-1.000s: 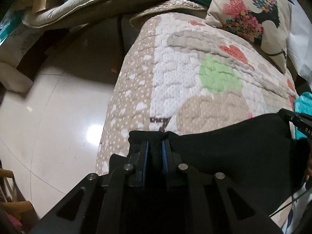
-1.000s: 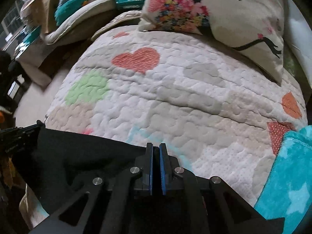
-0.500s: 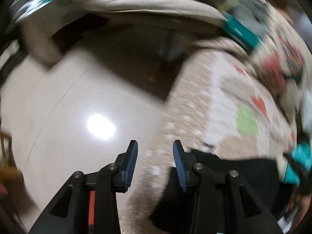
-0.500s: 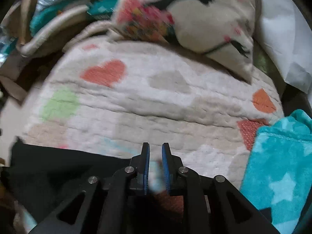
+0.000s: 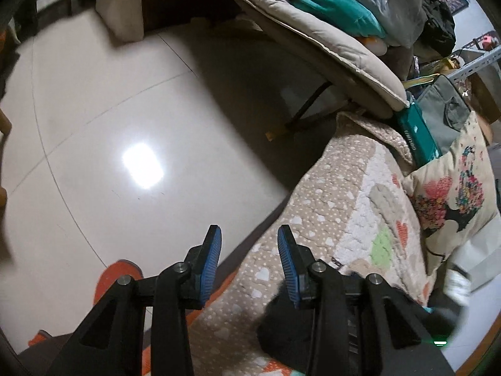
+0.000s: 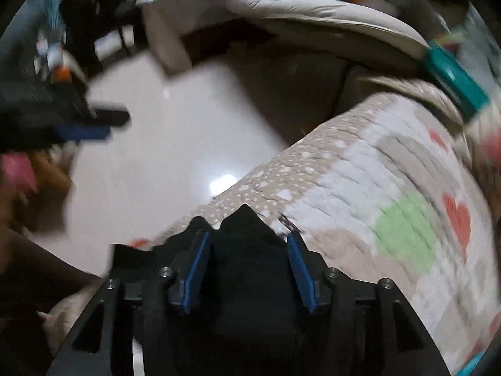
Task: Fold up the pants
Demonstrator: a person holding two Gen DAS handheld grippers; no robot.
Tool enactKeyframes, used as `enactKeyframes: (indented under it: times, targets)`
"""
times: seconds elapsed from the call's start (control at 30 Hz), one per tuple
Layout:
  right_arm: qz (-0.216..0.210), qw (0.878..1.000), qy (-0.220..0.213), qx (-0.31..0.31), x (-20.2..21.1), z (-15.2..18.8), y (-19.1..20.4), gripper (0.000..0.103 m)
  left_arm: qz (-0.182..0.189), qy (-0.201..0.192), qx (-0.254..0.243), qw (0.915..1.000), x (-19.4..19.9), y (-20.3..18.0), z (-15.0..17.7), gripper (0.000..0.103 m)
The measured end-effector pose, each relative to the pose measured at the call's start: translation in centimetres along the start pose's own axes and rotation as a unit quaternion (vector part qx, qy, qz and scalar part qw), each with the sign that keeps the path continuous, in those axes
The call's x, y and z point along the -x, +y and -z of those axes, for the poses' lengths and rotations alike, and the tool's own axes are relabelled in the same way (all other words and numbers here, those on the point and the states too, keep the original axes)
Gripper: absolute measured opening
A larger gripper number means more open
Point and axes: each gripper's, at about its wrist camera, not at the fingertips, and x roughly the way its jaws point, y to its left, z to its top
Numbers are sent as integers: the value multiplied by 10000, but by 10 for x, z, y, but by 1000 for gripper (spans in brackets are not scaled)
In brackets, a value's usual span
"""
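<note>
The black pants [image 5: 281, 322] lie folded on the patterned quilt [image 5: 353, 206], low in the left wrist view, to the right of my fingers. My left gripper [image 5: 249, 247] is open and empty, out past the quilt's edge over the floor. In the right wrist view, which is blurred, my right gripper [image 6: 247, 250] is open and a corner of the black pants [image 6: 245, 222] shows between its pads; I cannot tell whether it touches them. The left gripper also shows in the right wrist view [image 6: 84, 125], off to the left over the floor.
A shiny tiled floor [image 5: 125, 125] lies left of the quilted seat. A beige padded chair [image 5: 316, 47] piled with bags and a teal cushion stands behind. A floral pillow [image 5: 454, 194] leans at the quilt's right end. An orange object [image 5: 116, 279] sits on the floor.
Both grippers were shut on the pants a second ago and have opened. The left gripper has swung left, off the quilt over the floor. The right gripper has turned left toward the pants' corner.
</note>
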Motion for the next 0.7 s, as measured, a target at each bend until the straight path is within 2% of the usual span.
enactKeyframes:
  times: [0.03, 0.07, 0.17, 0.23, 0.27, 0.43, 0.47, 0.53, 0.6, 0.67, 0.7]
  targets:
    - [34, 9998, 177, 72, -9, -1, 3, 43, 39, 11, 20, 10000, 0, 0, 0, 36]
    - [201, 9994, 259, 121, -14, -4, 6, 28, 70, 6, 44, 10000, 2, 1, 0, 36]
    - [162, 9996, 179, -119, -11, -13, -4, 19, 157, -28, 169, 9997, 5, 3, -1, 36]
    - [227, 9991, 47, -344, -6, -19, -15, 3, 198, -63, 233, 9995, 7, 4, -2, 36]
    - [343, 9983, -9, -466, -4, -21, -20, 1, 210, -68, 237, 9995, 7, 4, -2, 36]
    - [910, 9909, -61, -991, -5, -25, -48, 2, 162, -49, 148, 9997, 6, 1, 0, 36]
    - [800, 9911, -100, -1058, -2, -24, -52, 2, 153, -54, 130, 9998, 6, 0, 0, 36]
    - [275, 9926, -128, -1173, 6, -20, -49, 5, 150, -63, 137, 9998, 6, 0, 1, 36]
    - [-9, 9948, -246, -984, 16, -13, -36, 25, 140, -85, 182, 9997, 5, -1, 1, 36]
    - [14, 9978, -345, -568, 21, -8, -16, 41, 141, -98, 234, 9996, 5, 0, 2, 36]
    - [45, 9989, -340, -319, 21, -7, -4, 43, 149, -93, 253, 9995, 4, 0, 2, 36]
